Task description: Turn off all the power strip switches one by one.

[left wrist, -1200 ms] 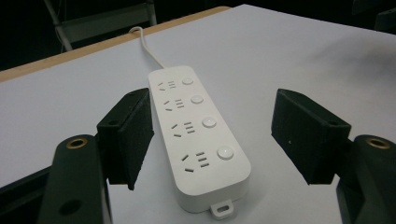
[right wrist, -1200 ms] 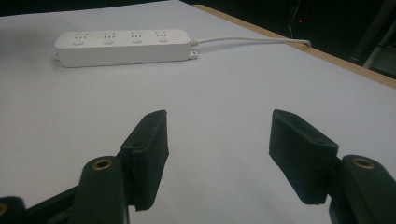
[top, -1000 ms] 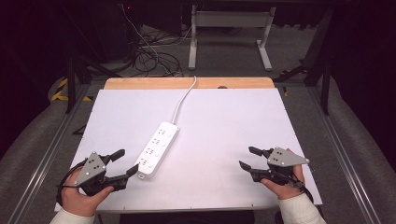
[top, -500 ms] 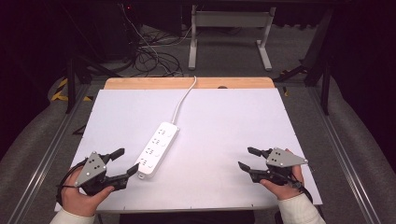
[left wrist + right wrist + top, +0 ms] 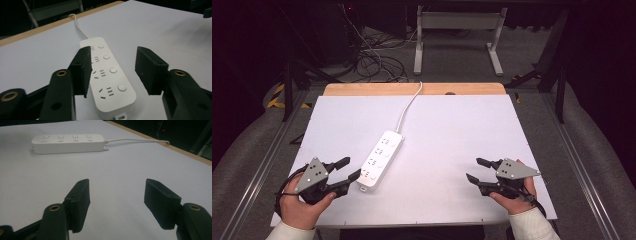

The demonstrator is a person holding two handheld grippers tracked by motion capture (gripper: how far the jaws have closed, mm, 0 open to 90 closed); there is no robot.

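A white power strip with several sockets and round buttons lies slanted on the white table; its white cable runs to the far edge. My left gripper stands open at the front left, its fingertips just beside the strip's near end. In the left gripper view the power strip lies between and beyond the open jaws of the left gripper. My right gripper is open at the front right with nothing between its fingers. The right gripper view has the right gripper facing the power strip far off.
A wooden strip borders the table's far edge, with a small hole where the cable leaves. Behind the table are cables on the floor and a white metal stand. Metal rails run along both table sides.
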